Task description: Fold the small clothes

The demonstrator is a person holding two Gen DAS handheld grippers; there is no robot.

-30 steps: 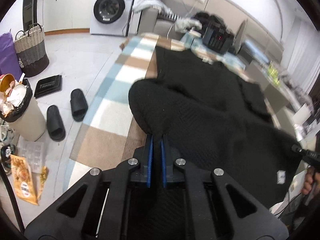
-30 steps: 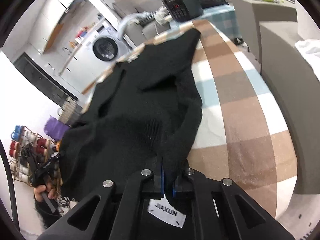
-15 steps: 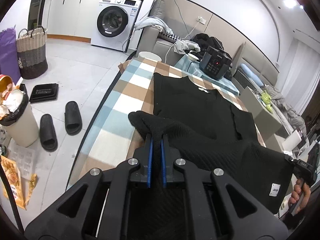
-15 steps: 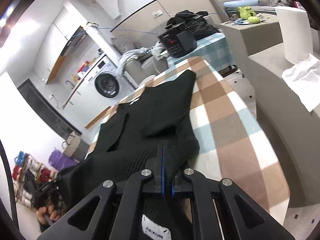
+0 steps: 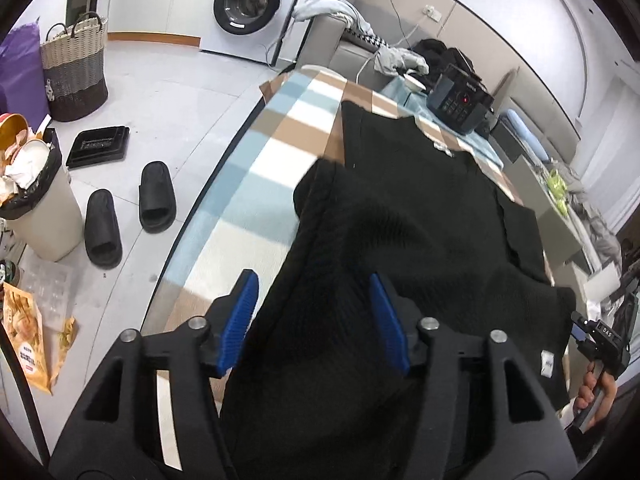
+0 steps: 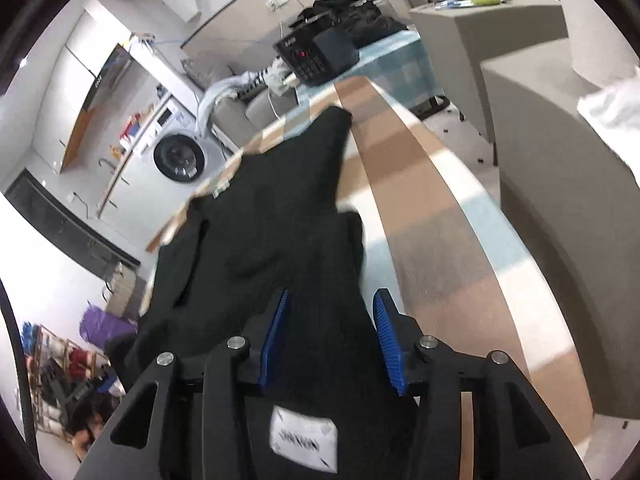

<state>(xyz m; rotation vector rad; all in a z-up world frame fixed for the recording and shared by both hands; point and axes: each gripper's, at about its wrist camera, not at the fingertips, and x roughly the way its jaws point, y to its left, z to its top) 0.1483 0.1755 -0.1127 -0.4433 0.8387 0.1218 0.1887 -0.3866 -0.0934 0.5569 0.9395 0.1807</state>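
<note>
**Fold in progress: first lengthwise fold laid, both grippers released**

The black sweater (image 5: 420,208) lies along the checked table (image 5: 256,184), its collar end toward the far end near the black appliance (image 5: 458,100). The near hem portion is doubled up over the body, forming a thick layer that reaches roughly to the middle of the garment; a sleeve edge shows at the right side in the left wrist view.

The left gripper (image 5: 314,322) stands with its blue pads spread wide, the fabric passing between them but not pinched. The right gripper (image 6: 332,340) is likewise parted, cloth lying between the pads with a white label (image 6: 304,444) just below them (its print is blurred and not legible). Neither tool grips the sweater.

Judgement on progress: one fold appears placed and let go. The garment is not compact; the upper body and the collar remain spread flat, and the folded layer looks loose and uneven at its left edge. Remaining work, as far as can be judged, is to tuck the sleeves in, fold again, and square the bundle.

Floor clutter beside the table, namely slippers (image 5: 128,216) and a bin (image 5: 36,200), does not bear on the task.
</note>
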